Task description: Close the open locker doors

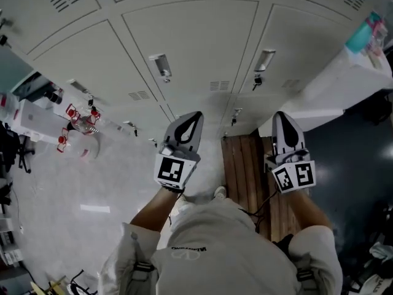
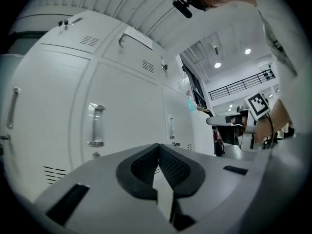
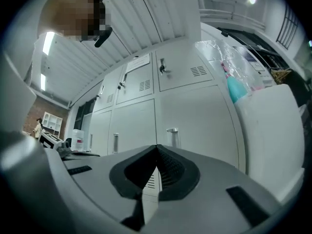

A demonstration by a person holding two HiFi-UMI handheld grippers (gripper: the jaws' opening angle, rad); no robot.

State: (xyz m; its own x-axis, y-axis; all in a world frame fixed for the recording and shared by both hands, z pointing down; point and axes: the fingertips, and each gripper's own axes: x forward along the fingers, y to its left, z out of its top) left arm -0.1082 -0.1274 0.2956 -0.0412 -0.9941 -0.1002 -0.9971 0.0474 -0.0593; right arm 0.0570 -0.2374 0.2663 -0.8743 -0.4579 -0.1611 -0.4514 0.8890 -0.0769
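Observation:
A wall of pale grey locker doors point(image 1: 184, 48) fills the top of the head view; the ones ahead are closed, with metal handles point(image 1: 161, 66) point(image 1: 265, 60). My left gripper point(image 1: 191, 120) points at the wall a short way off, jaws together with nothing between them. My right gripper point(image 1: 284, 120) is held beside it, also shut and empty. The left gripper view shows the shut left gripper point(image 2: 158, 147) before closed doors point(image 2: 122, 106). In the right gripper view the shut right gripper point(image 3: 157, 147) faces closed doors point(image 3: 195, 116). A white panel point(image 1: 331, 85) point(image 3: 273, 130) juts from the wall at right, seemingly an open door.
A teal bottle point(image 1: 362, 32) point(image 3: 236, 89) and clear plastic lie on top of the white panel. A wooden bench point(image 1: 245, 165) stands below my hands against the lockers. At left are a desk and red-and-white items point(image 1: 77, 125) on the pale floor.

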